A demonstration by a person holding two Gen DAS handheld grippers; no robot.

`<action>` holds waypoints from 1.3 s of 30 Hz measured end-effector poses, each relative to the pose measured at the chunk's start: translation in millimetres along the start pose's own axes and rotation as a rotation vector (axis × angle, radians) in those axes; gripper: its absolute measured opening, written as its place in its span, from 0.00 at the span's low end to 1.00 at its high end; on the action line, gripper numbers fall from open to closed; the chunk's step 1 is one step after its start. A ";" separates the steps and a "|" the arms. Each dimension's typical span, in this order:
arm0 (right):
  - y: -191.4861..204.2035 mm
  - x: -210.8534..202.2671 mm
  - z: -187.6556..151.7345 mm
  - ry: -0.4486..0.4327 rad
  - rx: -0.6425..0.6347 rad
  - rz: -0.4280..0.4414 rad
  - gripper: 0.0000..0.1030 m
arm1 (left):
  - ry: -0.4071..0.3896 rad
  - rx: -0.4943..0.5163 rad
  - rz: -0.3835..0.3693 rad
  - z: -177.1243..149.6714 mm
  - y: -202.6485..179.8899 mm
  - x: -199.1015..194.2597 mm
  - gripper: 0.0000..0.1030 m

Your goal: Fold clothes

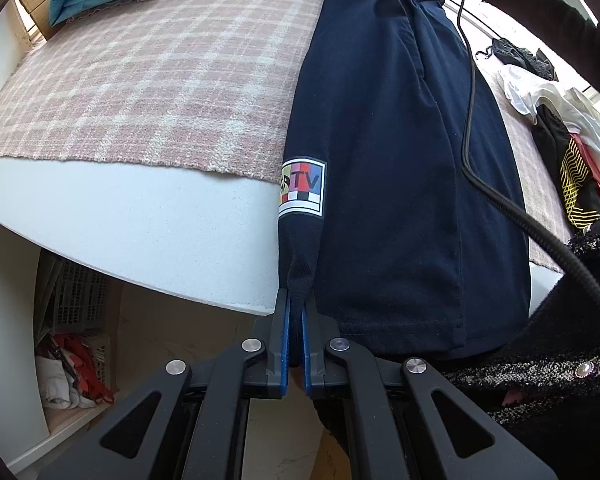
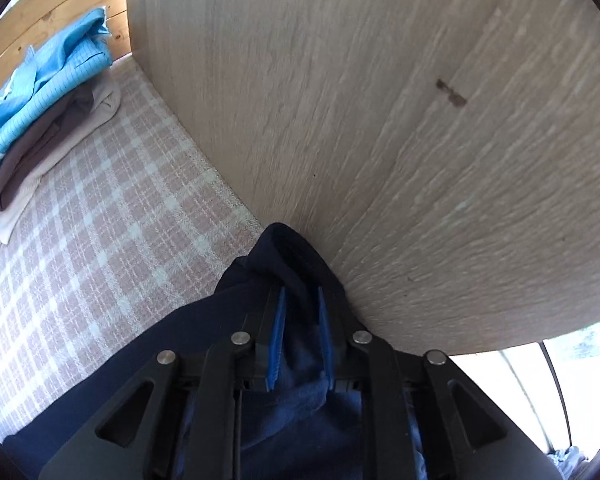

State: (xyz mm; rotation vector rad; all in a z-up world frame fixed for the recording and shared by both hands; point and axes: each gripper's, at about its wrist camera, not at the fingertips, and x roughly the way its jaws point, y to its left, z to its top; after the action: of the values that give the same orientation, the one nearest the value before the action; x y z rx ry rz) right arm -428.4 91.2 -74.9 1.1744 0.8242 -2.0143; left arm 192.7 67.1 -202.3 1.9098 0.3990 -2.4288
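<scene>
The navy shirt lies stretched in a long folded strip across the pink checked cloth that covers the white tabletop, its near end hanging over the edge. A colourful square patch with the letters "TV" sits on the sleeve; its left part curls out of sight. The left hand-held gripper is clamped tight on the tip of that sleeve, the blue pads pressed against the fabric. At the far end, the right hand-held gripper has its jaws standing a little apart with a bunched dark fold of the shirt between them; whether the pads actually press on it I cannot tell. It sits hard up against a pale wooden panel that blocks most of that view. A black cable trails across the shirt. A stack of folded clothes, blue on top, rests at the cloth's far corner, and a loose heap of garments lies partly cut off at the right. A dark knitted sleeve fills the lower right.
</scene>
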 end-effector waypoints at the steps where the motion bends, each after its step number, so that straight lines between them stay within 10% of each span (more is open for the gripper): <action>1: 1.3 -9.9 -2.4 -0.019 -0.024 -0.043 0.19 | -0.001 -0.003 -0.003 -0.2 0.9 -0.2 0.04; 5: 5.7 -61.3 -18.1 -0.134 -0.067 -0.204 0.26 | -0.003 0.005 -0.006 -0.8 1.3 -0.8 0.04; 7: 21.1 -85.5 -35.4 -0.167 -0.098 -0.032 0.26 | -0.004 0.013 -0.006 -1.2 0.8 -1.0 0.04; 10: 83.7 -78.9 -67.6 0.019 -0.182 0.355 0.26 | -0.002 0.022 -0.001 -1.9 0.7 -1.4 0.04; 12: 134.4 -66.7 -93.0 0.136 -0.275 0.449 0.25 | -0.002 0.028 0.002 -2.4 -0.4 -1.9 0.04; 16: 195.0 -63.2 -124.5 0.218 -0.401 0.497 0.05 | -0.002 0.030 0.009 -4.0 0.8 -2.4 0.04; 39: 235.5 -64.7 -163.2 0.214 -0.376 0.609 0.02 | -0.014 0.051 0.004 -8.3 18.1 -4.6 0.05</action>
State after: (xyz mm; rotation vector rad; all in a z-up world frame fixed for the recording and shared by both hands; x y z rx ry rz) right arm -139.2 94.5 -126.8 1.2399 0.7826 -1.1997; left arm 204.9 50.8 -203.0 1.9103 0.3355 -2.4714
